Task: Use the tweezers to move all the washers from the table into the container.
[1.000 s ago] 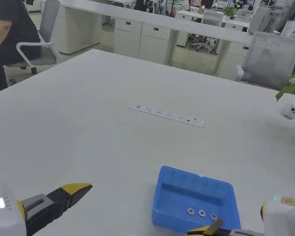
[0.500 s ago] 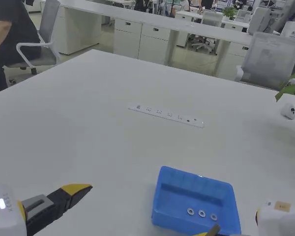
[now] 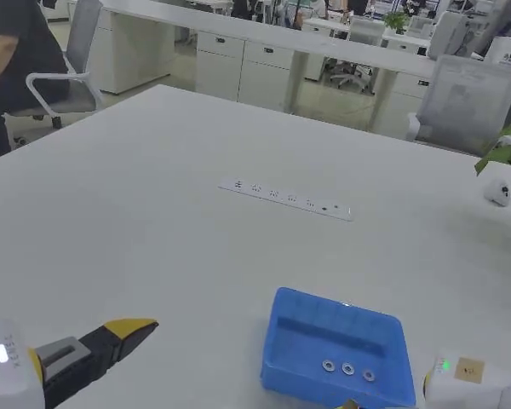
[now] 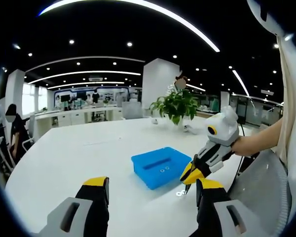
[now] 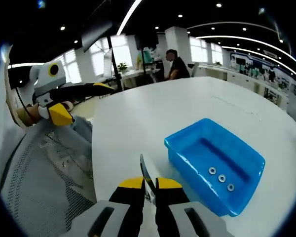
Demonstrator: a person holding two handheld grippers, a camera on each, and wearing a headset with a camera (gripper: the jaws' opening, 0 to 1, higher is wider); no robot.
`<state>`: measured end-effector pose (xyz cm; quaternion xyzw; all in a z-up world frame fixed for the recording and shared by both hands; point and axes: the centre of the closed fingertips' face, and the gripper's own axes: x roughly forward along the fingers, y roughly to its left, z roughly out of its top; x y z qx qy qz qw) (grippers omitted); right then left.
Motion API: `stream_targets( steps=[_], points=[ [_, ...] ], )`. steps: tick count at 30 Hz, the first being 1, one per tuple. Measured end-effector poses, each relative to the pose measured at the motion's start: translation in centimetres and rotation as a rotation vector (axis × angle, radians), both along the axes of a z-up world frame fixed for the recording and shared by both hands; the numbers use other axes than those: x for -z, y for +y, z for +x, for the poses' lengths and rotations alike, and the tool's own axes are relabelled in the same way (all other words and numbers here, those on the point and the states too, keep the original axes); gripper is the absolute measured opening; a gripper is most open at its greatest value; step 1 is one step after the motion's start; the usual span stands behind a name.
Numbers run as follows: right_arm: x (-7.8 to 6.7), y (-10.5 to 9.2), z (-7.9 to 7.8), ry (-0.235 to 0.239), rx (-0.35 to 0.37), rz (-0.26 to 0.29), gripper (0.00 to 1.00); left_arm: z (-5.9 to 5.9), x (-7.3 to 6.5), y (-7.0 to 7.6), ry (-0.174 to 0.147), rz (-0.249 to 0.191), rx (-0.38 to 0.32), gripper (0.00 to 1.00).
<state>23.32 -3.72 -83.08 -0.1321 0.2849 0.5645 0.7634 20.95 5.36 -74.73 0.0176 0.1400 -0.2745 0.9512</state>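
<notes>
A blue container [image 3: 336,345] stands on the white table [image 3: 196,247] near its front edge, with three washers [image 3: 347,369] in a row inside. In the left gripper view the container [image 4: 160,165] lies ahead, and a small washer [image 4: 180,193] lies on the table right below the tweezers' tip [image 4: 186,189]. My right gripper [image 5: 147,183] is shut on the thin tweezers [image 5: 145,173], which point toward the container [image 5: 214,165] and its washers [image 5: 220,177]. My left gripper [image 4: 153,186] is open and empty, and it sits at the lower left in the head view [image 3: 134,329].
A socket strip [image 3: 285,200] is set into the table's middle. Office chairs [image 3: 64,81], desks, a plant [image 3: 504,153] and a seated person [image 3: 8,60] surround the table. The right gripper's white housing [image 3: 464,381] sits at the bottom right.
The right gripper has drawn back toward the bottom edge of the head view, and its tweezers' end has dropped out of that picture. The left gripper and the container have stayed put.
</notes>
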Motion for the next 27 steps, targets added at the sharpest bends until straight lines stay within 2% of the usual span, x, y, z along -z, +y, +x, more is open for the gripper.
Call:
stream_targets(
  steps=[1,5,7,10,14,21,27],
  points=[
    [0.0,0.0,0.0,-0.031,-0.016,-0.011,0.04,0.0,0.0,0.0,0.000,0.000,0.000,0.73],
    [-0.1,-0.5,0.1,-0.040,0.010,-0.007,0.02,-0.1,0.0,-0.1,0.001,0.002,0.001,0.72],
    [0.0,-0.8,0.2,0.017,0.070,0.028,0.02,-0.2,0.0,-0.1,0.000,0.003,0.002,0.72],
    [-0.8,-1.0,0.7,0.045,0.127,0.102,0.02,-0.2,0.0,-0.1,0.002,0.004,0.002,0.72],
    [-1.1,-1.5,1.2,0.042,0.142,0.102,0.02,-0.2,0.0,-0.2,0.001,0.005,0.002,0.72],
    [-0.5,-1.2,1.4,0.080,0.152,0.102,0.04,-0.2,0.0,-0.2,0.003,0.008,0.002,0.72],
    [0.1,-1.0,1.3,0.058,0.123,0.059,0.04,-0.2,-0.1,-0.2,0.001,0.005,0.002,0.72]
  ],
)
